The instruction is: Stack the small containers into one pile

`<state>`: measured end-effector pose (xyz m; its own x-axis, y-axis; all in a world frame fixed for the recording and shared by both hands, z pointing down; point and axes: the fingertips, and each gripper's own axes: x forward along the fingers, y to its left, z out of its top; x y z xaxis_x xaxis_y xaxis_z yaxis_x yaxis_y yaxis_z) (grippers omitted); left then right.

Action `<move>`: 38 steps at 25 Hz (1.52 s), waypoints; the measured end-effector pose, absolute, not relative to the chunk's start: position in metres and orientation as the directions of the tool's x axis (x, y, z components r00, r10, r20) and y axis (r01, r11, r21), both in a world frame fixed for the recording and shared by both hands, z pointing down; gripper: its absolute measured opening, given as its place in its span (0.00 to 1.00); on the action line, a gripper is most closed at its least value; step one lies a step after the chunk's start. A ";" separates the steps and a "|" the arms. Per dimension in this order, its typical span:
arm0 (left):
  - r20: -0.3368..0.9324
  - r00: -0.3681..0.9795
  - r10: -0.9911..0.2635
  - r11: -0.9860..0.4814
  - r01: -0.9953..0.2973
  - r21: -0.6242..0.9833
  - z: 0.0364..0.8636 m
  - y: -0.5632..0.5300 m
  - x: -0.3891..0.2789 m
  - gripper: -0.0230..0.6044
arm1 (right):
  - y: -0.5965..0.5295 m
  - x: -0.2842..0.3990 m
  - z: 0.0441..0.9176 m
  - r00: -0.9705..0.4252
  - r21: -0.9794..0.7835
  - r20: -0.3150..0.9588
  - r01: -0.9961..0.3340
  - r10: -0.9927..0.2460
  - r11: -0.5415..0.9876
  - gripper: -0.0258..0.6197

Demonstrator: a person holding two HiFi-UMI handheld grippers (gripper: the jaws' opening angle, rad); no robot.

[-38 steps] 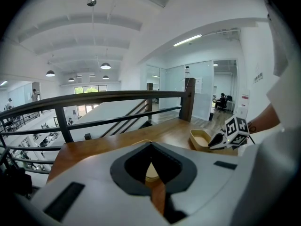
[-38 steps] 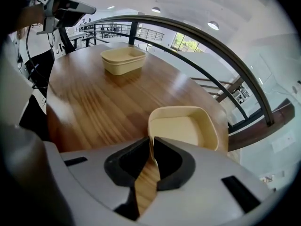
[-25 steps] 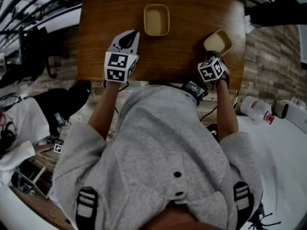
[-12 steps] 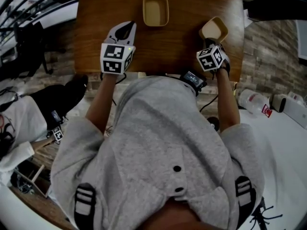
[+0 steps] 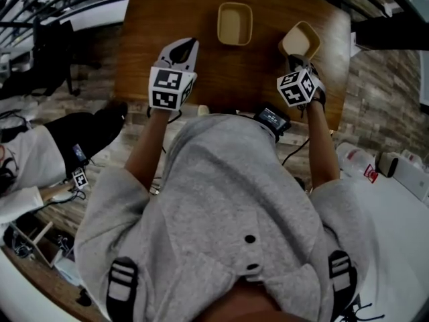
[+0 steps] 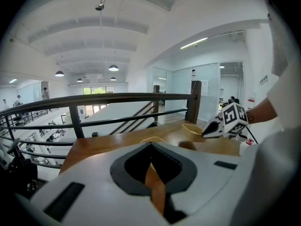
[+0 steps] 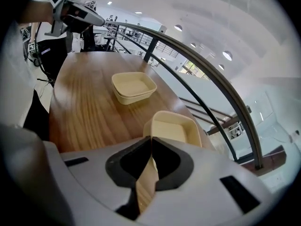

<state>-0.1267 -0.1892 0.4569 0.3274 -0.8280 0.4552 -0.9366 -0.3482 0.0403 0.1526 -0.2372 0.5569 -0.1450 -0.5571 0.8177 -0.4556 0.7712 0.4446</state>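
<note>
the right hand-held gripper [image 7: 151, 145] has its jaws pinched shut on the near wall of a beige container [image 7: 173, 128], which it holds tilted just to the right of the resting container [image 5: 234, 24]. the resting container sits on the wooden worktop [image 5: 221, 79] and shows a doubled rim. the left hand-held gripper [image 5: 188, 45] is left of the resting container and nearer the person, well apart from it, its jaws closed tip to tip on nothing.
</note>
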 end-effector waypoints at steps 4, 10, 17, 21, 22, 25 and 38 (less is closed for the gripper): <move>0.451 0.307 -0.838 -0.325 -0.945 0.040 0.456 -0.182 -0.139 0.06 | -0.241 0.126 0.552 -0.190 0.451 0.813 -0.392 -0.550 0.802 0.08; 0.447 0.279 -0.850 -0.288 -0.956 0.049 0.458 -0.170 -0.150 0.06 | -0.241 0.098 0.541 -0.239 0.468 0.798 -0.331 -0.553 0.819 0.08; 0.450 0.245 -0.859 -0.248 -0.967 0.053 0.458 -0.158 -0.168 0.06 | -0.235 0.053 0.530 -0.315 0.492 0.781 -0.221 -0.539 0.842 0.08; 0.451 0.235 -0.861 -0.237 -0.970 0.053 0.455 -0.155 -0.178 0.06 | -0.235 0.024 0.522 -0.360 0.500 0.776 -0.148 -0.517 0.853 0.08; 0.451 0.231 -0.862 -0.233 -0.971 0.052 0.454 -0.155 -0.181 0.06 | -0.234 0.017 0.522 -0.373 0.500 0.775 -0.133 -0.511 0.856 0.08; 0.450 0.222 -0.865 -0.221 -0.974 0.056 0.455 -0.156 -0.187 0.06 | -0.233 -0.003 0.525 -0.396 0.506 0.776 -0.075 -0.491 0.859 0.08; 0.480 0.218 -0.850 -0.231 -0.972 0.033 0.462 -0.161 -0.211 0.06 | -0.236 -0.048 0.566 -0.389 0.485 0.820 0.081 -0.421 0.871 0.08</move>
<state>-0.2110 -0.1615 0.4618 0.2181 -0.8496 0.4803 -0.9724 -0.2310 0.0328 -0.0478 -0.2360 0.5660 -0.3886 -0.4205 0.8198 0.0812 0.8707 0.4851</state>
